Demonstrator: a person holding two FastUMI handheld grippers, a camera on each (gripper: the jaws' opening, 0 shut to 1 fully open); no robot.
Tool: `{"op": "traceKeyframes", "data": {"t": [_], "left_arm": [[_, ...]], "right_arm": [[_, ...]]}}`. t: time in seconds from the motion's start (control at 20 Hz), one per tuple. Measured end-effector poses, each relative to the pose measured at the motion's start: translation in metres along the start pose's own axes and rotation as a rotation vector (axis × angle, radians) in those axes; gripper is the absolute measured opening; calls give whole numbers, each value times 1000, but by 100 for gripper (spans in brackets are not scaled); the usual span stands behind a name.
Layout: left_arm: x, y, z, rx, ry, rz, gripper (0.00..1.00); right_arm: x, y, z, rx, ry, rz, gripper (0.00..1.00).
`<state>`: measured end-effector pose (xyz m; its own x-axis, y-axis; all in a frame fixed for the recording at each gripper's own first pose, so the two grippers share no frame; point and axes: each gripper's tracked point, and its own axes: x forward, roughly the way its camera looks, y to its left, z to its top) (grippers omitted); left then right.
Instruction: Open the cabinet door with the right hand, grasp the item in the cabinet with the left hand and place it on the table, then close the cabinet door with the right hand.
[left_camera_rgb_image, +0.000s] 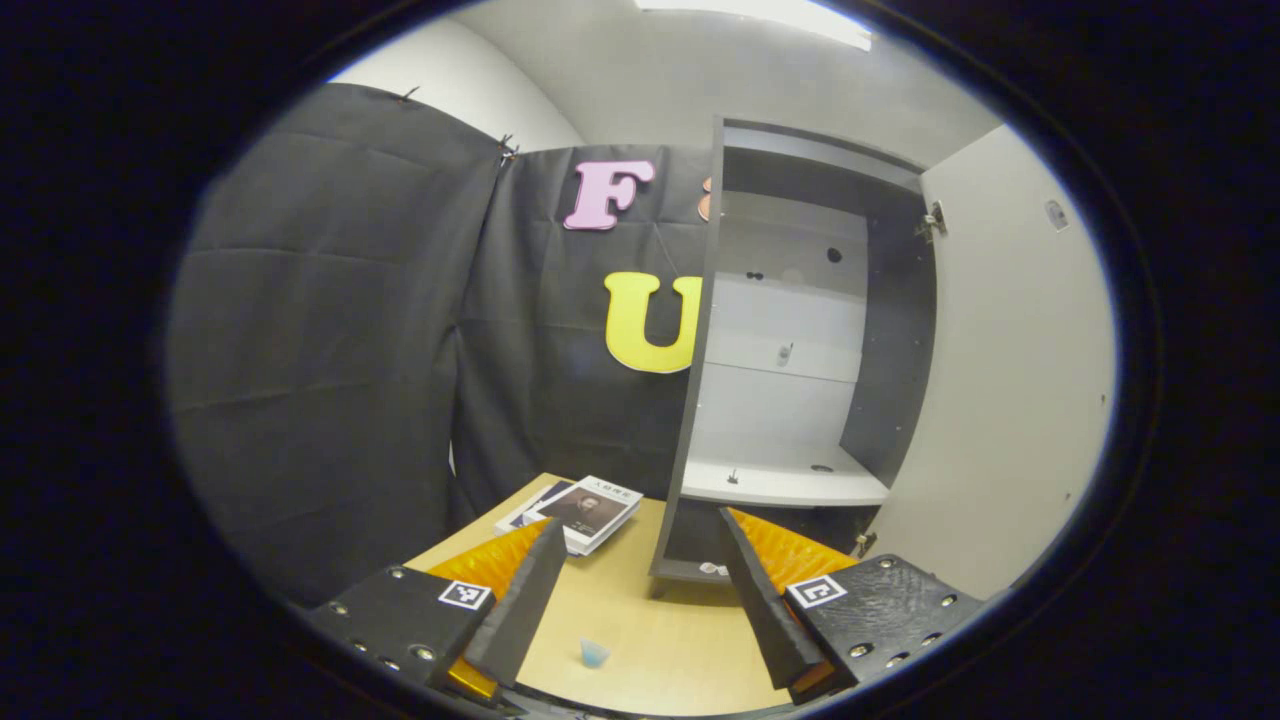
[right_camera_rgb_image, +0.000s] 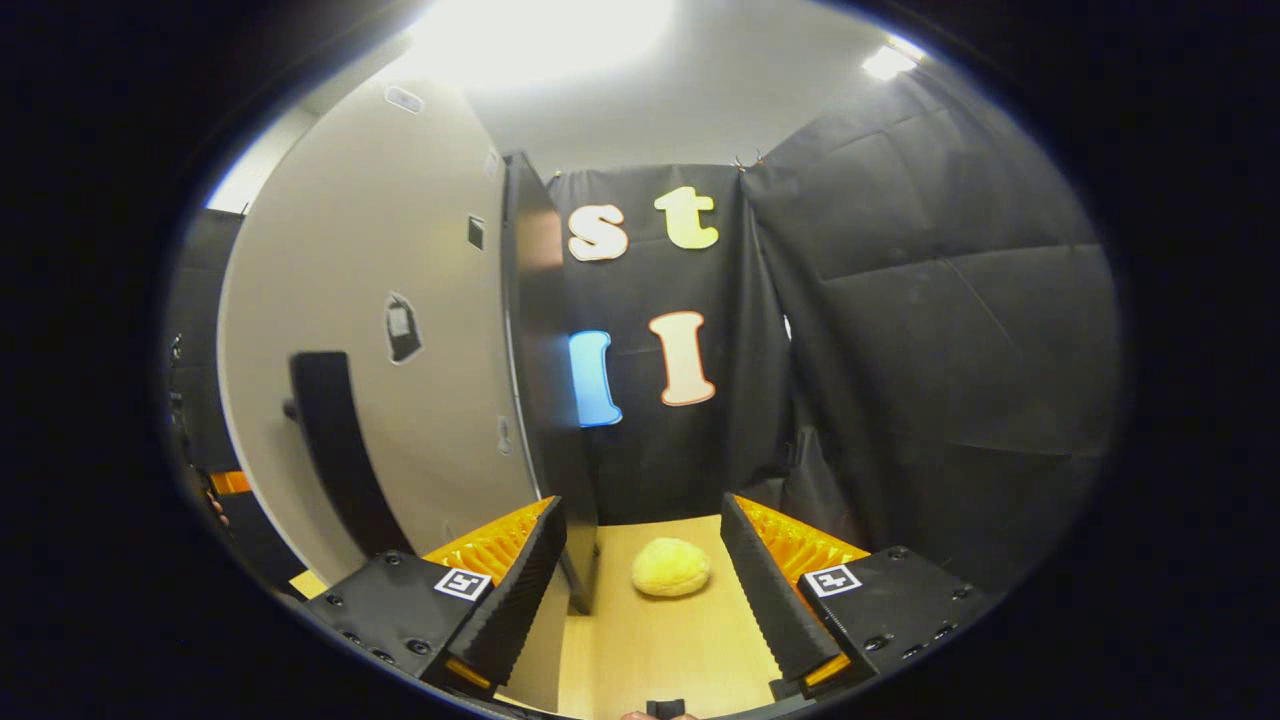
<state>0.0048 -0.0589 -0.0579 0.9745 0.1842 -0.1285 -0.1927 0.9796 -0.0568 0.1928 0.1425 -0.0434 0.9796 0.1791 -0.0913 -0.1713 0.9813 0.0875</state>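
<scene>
My left gripper (left_camera_rgb_image: 640, 590) and right gripper (right_camera_rgb_image: 640, 580): both spread, empty. Cabinet door (right_camera_rgb_image: 400, 330) open. Yellow bun-like item (right_camera_rgb_image: 671, 567) on table (right_camera_rgb_image: 680, 640); looks soft, light; pinch gently across middle.

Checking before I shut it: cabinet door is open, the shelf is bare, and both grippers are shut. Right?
Not quite. Both grippers are open: the left gripper in the left gripper view, the right gripper in the right gripper view. The door is open and the shelf bare.
</scene>
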Motion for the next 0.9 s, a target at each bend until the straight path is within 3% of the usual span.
{"op": "traceKeyframes", "data": {"t": [0.15,0.25,0.3,0.65,0.7,0.75,0.8,0.9], "left_arm": [[9,15,-7,-1,24,-24,92],[14,27,-8,8,28,-46,92],[18,32,-10,14,34,-56,92],[35,58,-11,15,52,-120,92],[35,61,-11,14,52,-127,92],[36,63,-11,15,53,-135,92],[37,66,-11,18,51,-142,92],[38,74,-9,34,43,-153,91]], "right_arm": [[-14,22,11,-29,3,16,92],[-23,22,16,-85,-1,-33,96],[-24,20,18,-105,-6,-65,91],[-41,43,14,-84,-2,-165,96],[-43,47,16,-93,-8,-175,91],[-44,52,14,-92,-11,-179,96],[-45,59,12,-84,-14,-181,91],[-47,72,10,-68,-21,-179,96]]}}
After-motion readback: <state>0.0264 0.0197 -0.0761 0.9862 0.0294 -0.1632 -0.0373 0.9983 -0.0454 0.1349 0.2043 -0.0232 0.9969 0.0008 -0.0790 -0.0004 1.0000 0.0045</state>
